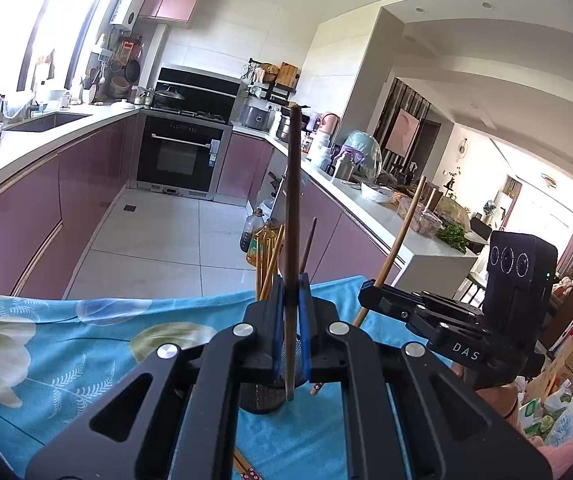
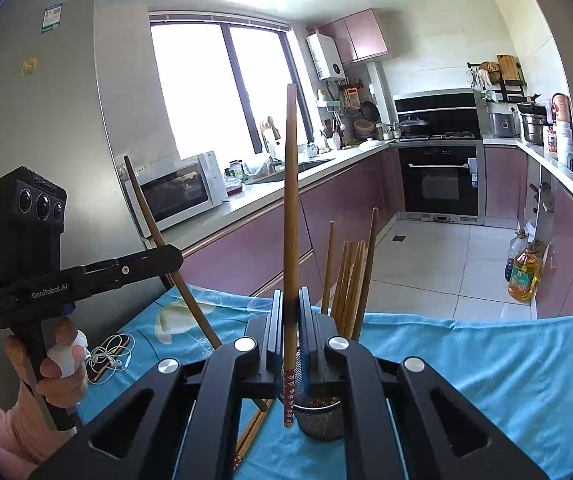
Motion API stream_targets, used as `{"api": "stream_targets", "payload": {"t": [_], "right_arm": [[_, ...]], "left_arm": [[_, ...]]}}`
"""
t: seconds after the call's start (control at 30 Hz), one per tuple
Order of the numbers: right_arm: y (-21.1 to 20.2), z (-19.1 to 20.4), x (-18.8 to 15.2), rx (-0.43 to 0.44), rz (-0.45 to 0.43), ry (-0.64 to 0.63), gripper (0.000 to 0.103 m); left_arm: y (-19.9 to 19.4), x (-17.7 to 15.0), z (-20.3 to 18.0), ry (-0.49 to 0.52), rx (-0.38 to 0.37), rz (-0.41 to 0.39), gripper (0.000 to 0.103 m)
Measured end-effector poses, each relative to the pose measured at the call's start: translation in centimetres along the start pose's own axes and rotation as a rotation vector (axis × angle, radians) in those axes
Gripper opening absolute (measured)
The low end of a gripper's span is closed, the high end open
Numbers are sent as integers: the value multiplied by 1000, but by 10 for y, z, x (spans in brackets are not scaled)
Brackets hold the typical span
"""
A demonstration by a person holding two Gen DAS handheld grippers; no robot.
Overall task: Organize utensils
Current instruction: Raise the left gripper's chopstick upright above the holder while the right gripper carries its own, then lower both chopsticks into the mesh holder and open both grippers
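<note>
My left gripper (image 1: 290, 292) is shut on a dark brown chopstick (image 1: 293, 200), held upright above a metal mesh utensil holder (image 1: 260, 396) on the blue floral cloth (image 1: 66, 344). My right gripper (image 2: 290, 304) is shut on a light wooden chopstick (image 2: 290, 184) with a red patterned end, upright just left of the same holder (image 2: 318, 420). Several wooden chopsticks (image 2: 350, 276) stand in the holder. The right gripper (image 1: 370, 294) also shows in the left wrist view with its chopstick (image 1: 400, 240). The left gripper (image 2: 176, 258) shows in the right wrist view with its chopstick (image 2: 154, 224).
More chopsticks (image 2: 250, 436) lie on the cloth beside the holder. A phone with white earphones (image 2: 110, 356) lies at the cloth's left edge. Oil bottles (image 2: 522, 272) stand on the floor. Kitchen counters (image 1: 26, 148), an oven (image 1: 180, 156) and a microwave (image 2: 178, 192) lie beyond.
</note>
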State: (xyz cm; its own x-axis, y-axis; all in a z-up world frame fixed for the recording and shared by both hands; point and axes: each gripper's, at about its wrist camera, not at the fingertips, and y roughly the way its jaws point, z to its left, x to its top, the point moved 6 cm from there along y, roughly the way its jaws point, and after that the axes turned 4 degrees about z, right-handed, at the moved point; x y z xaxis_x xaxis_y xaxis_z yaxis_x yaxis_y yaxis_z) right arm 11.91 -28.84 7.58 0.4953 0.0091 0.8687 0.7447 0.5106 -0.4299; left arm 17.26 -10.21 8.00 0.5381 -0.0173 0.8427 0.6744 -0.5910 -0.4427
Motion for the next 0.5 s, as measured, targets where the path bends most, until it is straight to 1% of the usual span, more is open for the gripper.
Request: {"api": "stream_targets", "payload": {"t": [0.23, 0.5], "right_arm": [[8, -7, 9, -16, -10, 10, 6], [24, -17, 5, -33, 13, 33, 6]], "left_arm": [[10, 9, -7, 26, 18, -11, 7], [29, 8, -10, 55, 69, 12, 7]]}}
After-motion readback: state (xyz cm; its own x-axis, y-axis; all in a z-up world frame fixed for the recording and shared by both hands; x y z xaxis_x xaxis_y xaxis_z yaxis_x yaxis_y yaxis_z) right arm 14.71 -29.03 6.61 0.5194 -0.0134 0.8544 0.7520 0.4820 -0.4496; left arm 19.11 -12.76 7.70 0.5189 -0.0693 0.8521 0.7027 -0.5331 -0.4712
